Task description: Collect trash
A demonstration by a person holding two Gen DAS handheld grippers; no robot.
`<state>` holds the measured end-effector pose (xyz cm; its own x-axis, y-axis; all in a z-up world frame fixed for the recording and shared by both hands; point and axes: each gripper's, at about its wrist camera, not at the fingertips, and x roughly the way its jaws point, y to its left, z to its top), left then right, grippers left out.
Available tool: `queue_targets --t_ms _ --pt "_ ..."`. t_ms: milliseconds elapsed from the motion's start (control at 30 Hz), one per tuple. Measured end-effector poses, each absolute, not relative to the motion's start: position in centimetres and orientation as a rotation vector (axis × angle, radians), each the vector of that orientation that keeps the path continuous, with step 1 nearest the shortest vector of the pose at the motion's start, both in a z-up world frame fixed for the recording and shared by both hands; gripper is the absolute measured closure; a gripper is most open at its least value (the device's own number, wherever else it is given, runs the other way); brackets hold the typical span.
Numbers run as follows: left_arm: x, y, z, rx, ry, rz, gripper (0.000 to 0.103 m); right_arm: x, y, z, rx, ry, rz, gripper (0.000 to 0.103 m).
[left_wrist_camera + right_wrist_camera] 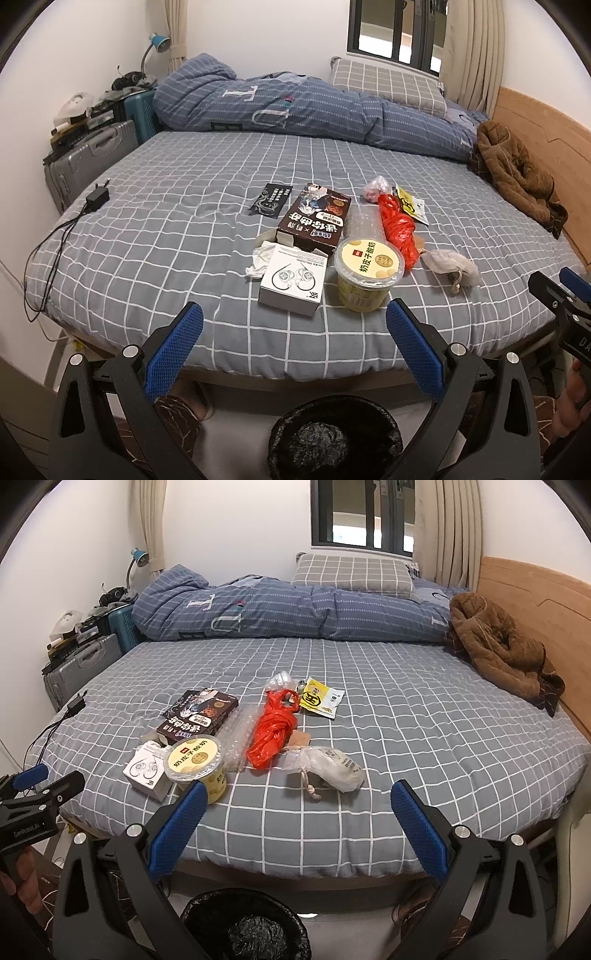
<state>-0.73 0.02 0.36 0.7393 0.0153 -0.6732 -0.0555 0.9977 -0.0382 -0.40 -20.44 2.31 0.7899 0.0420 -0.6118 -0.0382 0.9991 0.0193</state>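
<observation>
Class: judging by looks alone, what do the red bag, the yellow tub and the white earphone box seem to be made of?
Red bag: thin glossy plastic film, crinkled and twisted.
Yellow tub: probably translucent plastic, with a smooth printed lid.
White earphone box: likely matte printed cardboard, with sharp folded edges.

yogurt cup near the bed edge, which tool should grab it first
Left, probably. The yogurt cup sits almost straight ahead between the open left tool. From the open right tool it lies off to the left, behind one finger. The bin is just below.
</observation>
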Motion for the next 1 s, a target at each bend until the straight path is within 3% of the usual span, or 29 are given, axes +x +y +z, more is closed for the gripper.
queue_targets --t_ms 1000 --pt "-0.35 -0.13 0.30 -0.068 0.743 0.028 0.006 -0.36 -20.79 1.90 0.023 0.660 0.033 0.008"
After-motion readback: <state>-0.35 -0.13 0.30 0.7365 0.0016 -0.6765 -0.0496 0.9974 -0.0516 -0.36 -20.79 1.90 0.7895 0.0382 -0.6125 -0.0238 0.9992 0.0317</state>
